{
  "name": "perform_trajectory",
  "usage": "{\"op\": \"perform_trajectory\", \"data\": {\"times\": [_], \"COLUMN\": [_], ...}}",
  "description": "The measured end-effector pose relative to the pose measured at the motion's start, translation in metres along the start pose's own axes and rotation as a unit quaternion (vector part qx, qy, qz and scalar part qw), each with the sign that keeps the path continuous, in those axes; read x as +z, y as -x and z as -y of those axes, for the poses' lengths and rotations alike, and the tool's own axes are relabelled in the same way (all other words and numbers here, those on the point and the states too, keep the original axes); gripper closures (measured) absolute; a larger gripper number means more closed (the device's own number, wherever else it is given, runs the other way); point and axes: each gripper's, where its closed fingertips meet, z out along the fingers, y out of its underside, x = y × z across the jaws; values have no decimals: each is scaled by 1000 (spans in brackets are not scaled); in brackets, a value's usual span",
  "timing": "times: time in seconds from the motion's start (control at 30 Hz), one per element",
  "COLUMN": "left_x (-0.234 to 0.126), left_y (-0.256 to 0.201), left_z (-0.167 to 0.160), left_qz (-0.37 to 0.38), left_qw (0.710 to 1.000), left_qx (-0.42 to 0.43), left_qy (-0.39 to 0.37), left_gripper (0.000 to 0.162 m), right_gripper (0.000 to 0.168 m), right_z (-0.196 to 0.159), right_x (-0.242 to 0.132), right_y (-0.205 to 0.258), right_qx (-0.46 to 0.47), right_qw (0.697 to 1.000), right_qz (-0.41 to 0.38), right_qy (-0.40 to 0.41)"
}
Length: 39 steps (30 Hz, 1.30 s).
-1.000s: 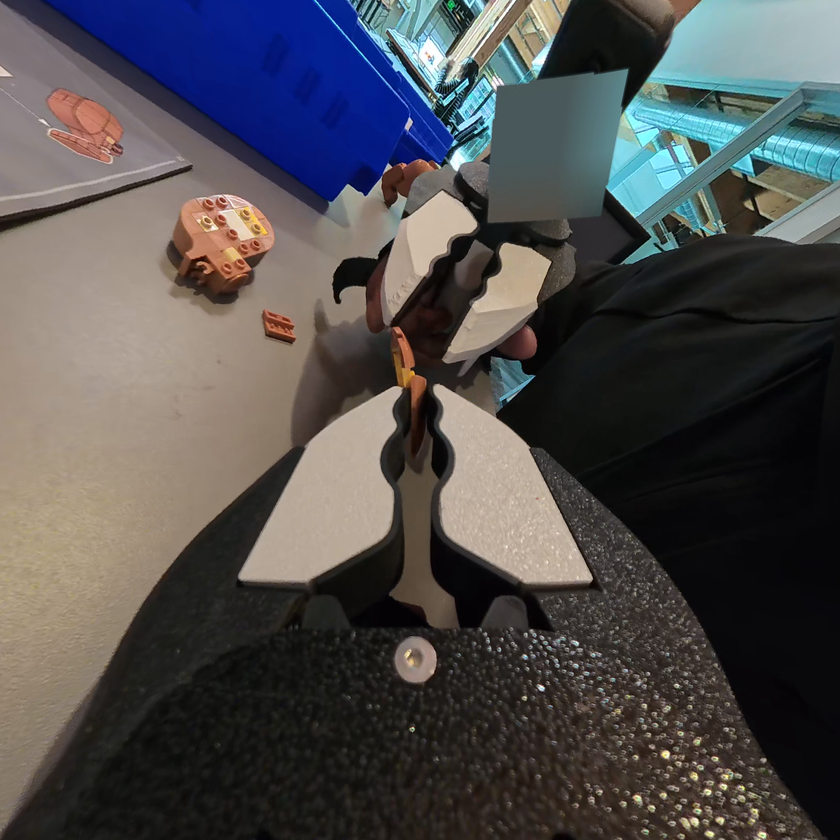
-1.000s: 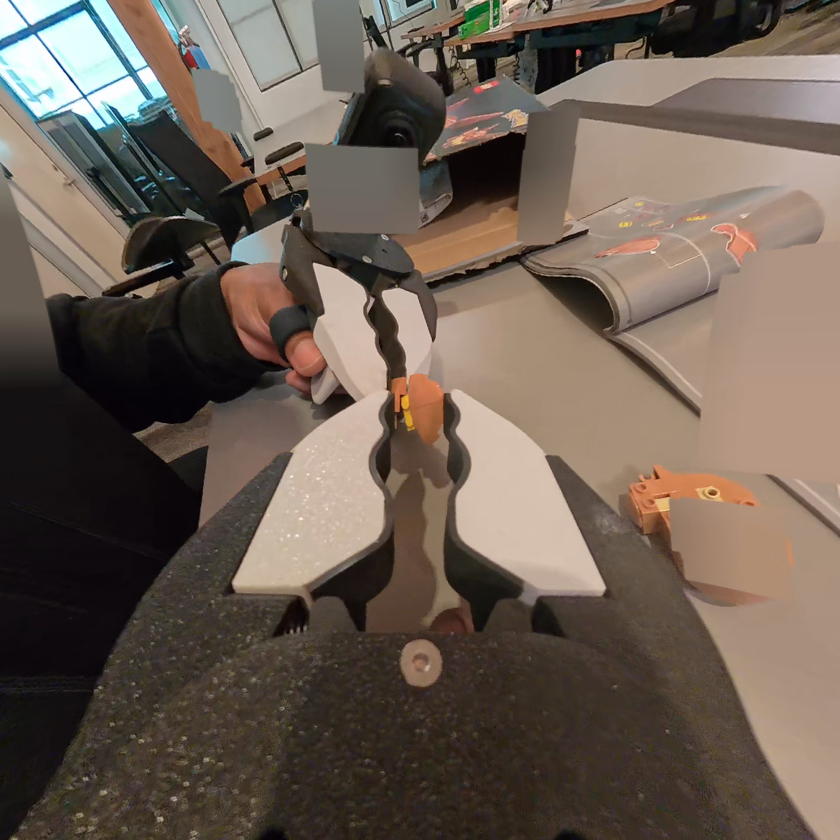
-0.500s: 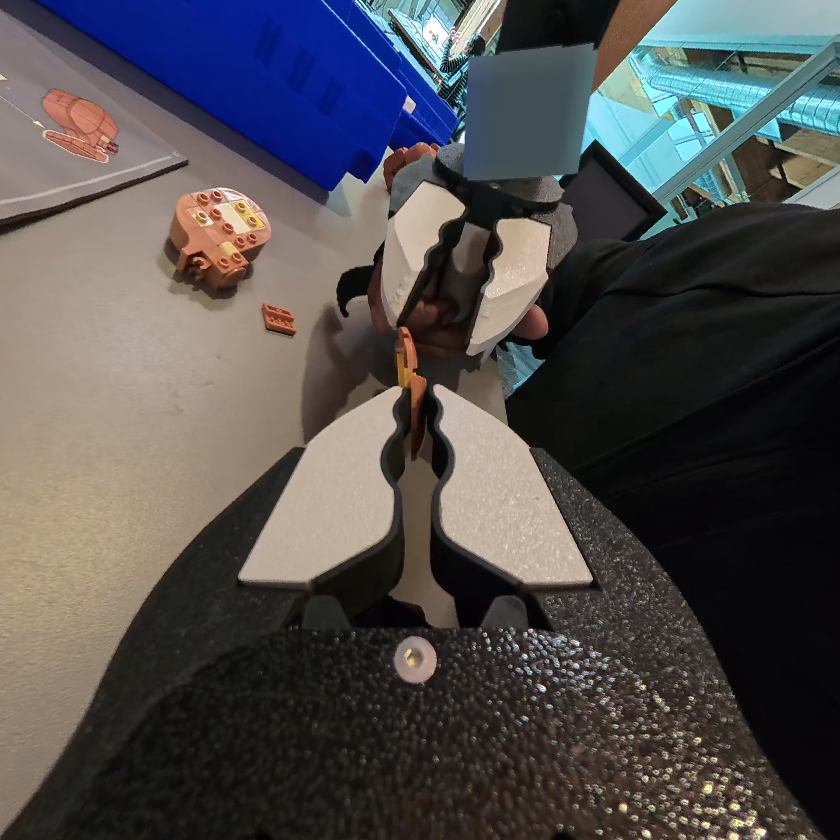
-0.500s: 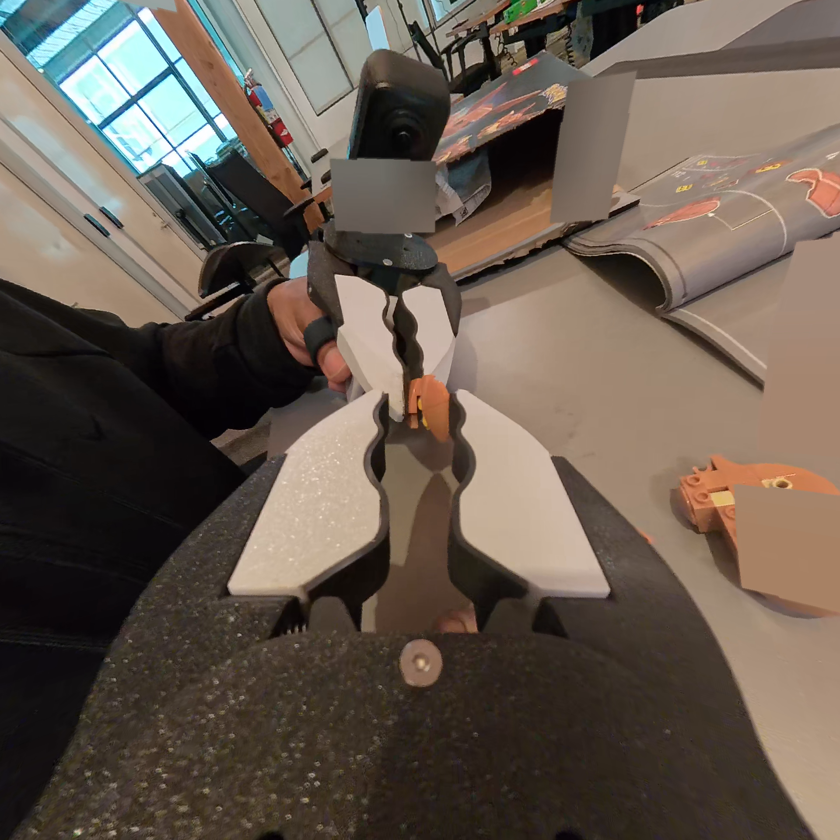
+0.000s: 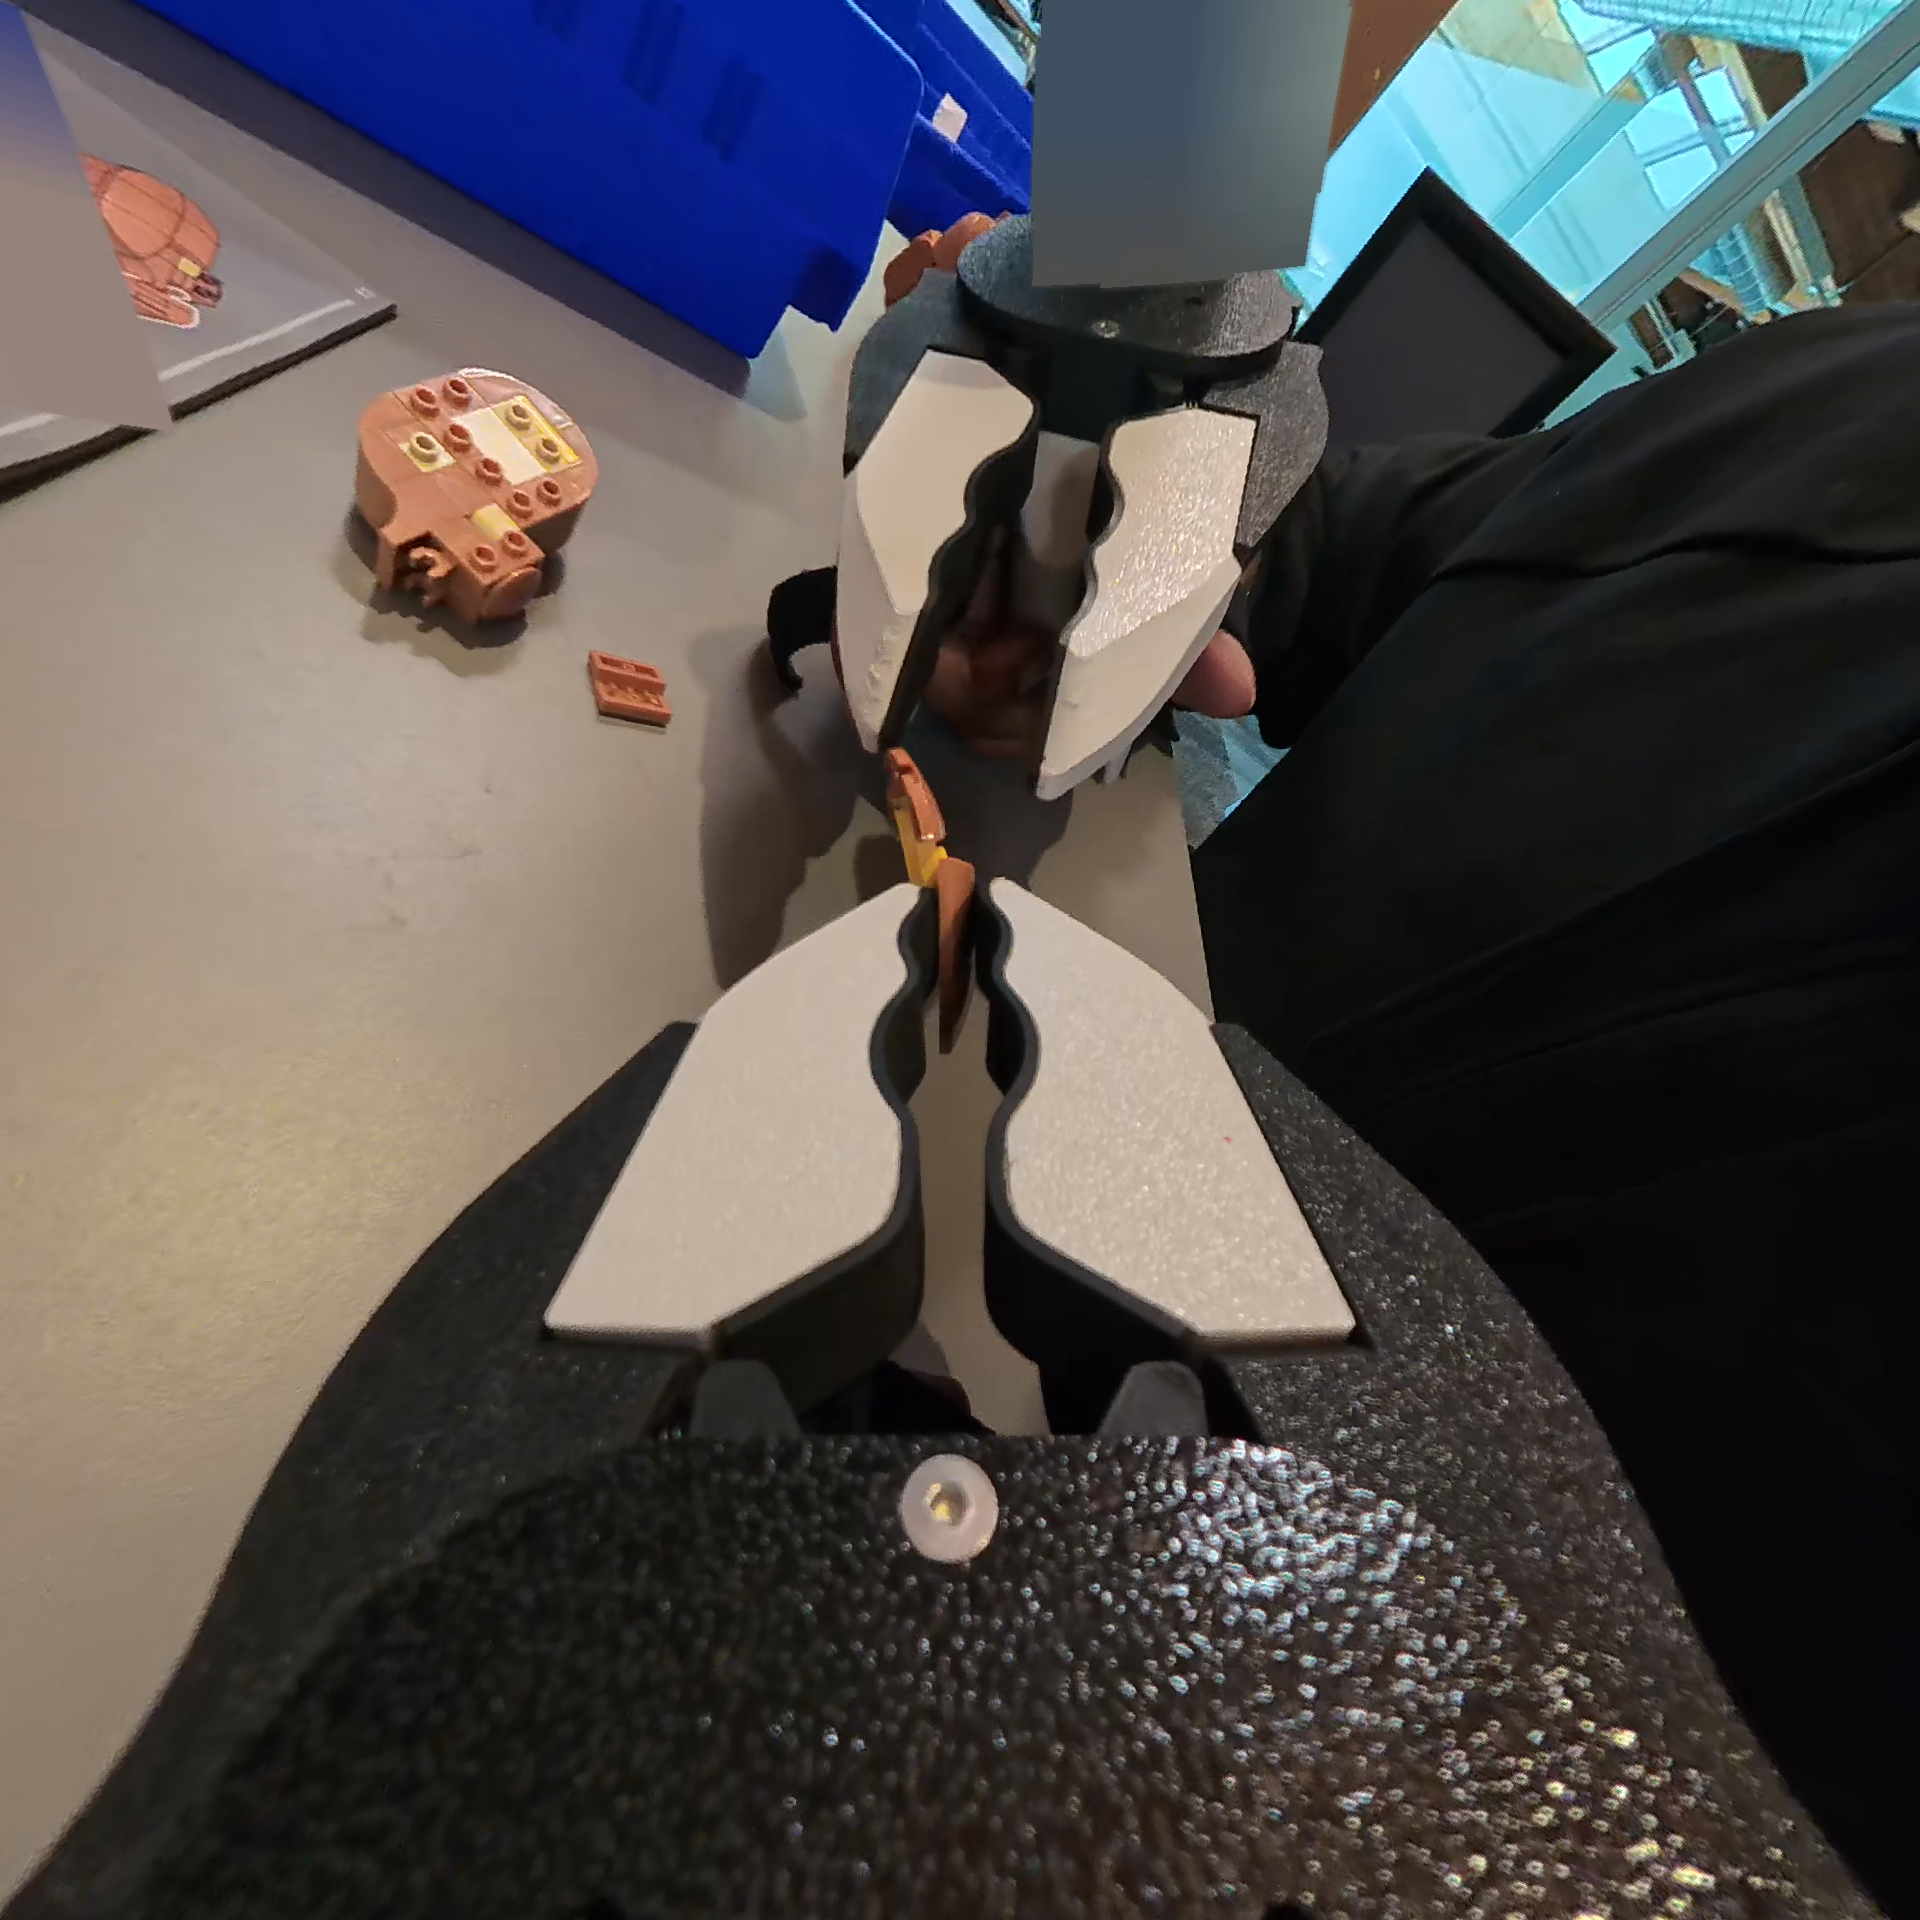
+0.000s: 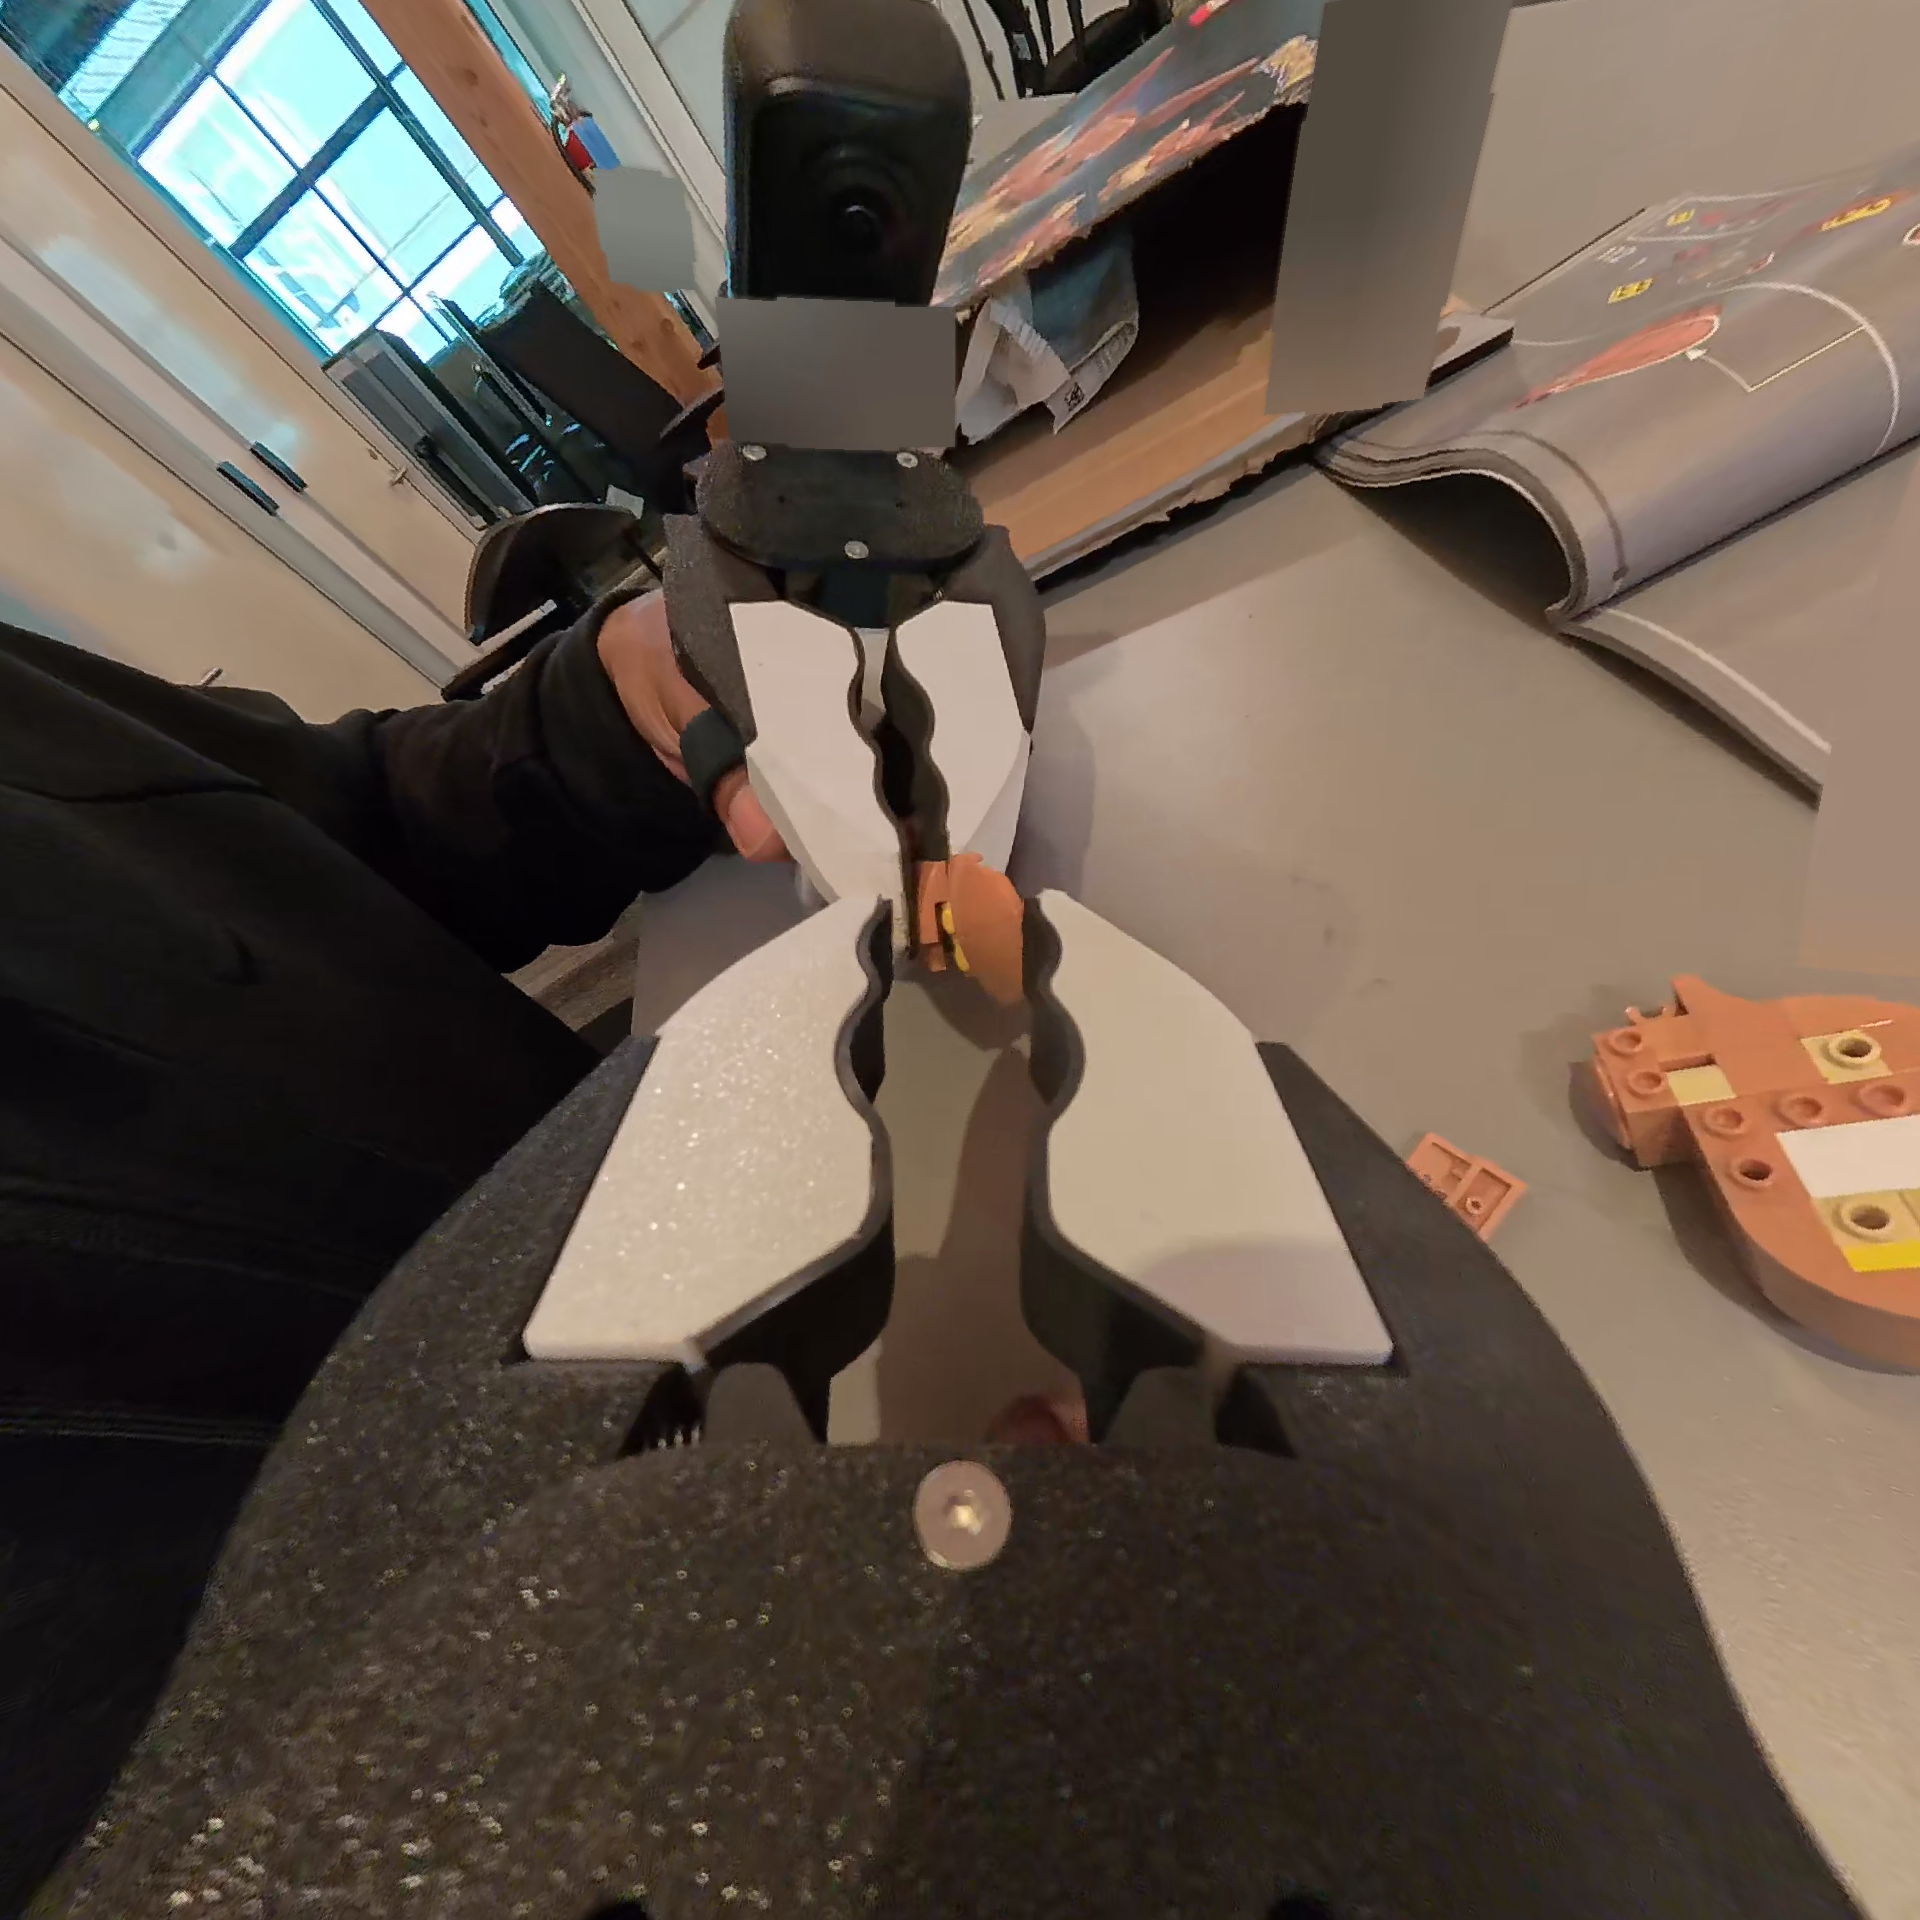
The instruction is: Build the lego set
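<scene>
Over on the left, the grey open instruction booklet point(image 5: 260, 312) is lying flat, with the rounded brown studded lego body point(image 5: 473, 488) sitting near it on the grey table point(image 5: 260, 935) and a small flat brown plate point(image 5: 629, 686) just beside that. The left gripper point(image 5: 951, 904) is pinching a thin brown-and-yellow lego piece point(image 5: 954, 935) in mid-air. The right gripper point(image 5: 971, 764) is facing it with fingers parted wide, its tips alongside the piece point(image 6: 971, 925).
</scene>
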Motion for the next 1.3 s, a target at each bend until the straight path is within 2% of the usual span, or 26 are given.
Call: {"op": "perform_trajectory", "data": {"times": [0.53, 0.63, 0.83, 0.97, 1.07, 1.2, 1.3], "left_x": [-3, -3, 0, -1, -2, -2, -2], "left_y": [7, 4, 13, 15, 14, 15, 16], "left_z": [2, 9, -3, -4, -6, -10, -13], "left_qz": [31, 26, 58, 66, 66, 71, 73], "left_qw": [999, 999, 998, 998, 998, 997, 996], "left_qx": [3, 13, 7, 13, 13, 14, 11], "left_qy": [-9, -29, 10, 15, 20, 34, 41], "left_gripper": [156, 156, 156, 156, 156, 156, 156], "right_gripper": [147, 147, 146, 144, 145, 145, 145], "right_z": [1, -9, -16, -21, -36, -56, -68], "right_x": [0, 6, 10, 3, 0, 2, 6], "right_y": [3, 6, 3, -9, 1, 4, -1], "right_qx": [10, 12, 9, -39, -91, -193, -197], "right_qw": [1000, 999, 999, 997, 990, 966, 953], "right_qz": [20, 28, 16, -25, -13, -42, -79], "right_qy": [-8, 13, 35, 65, 108, 169, 215]}}
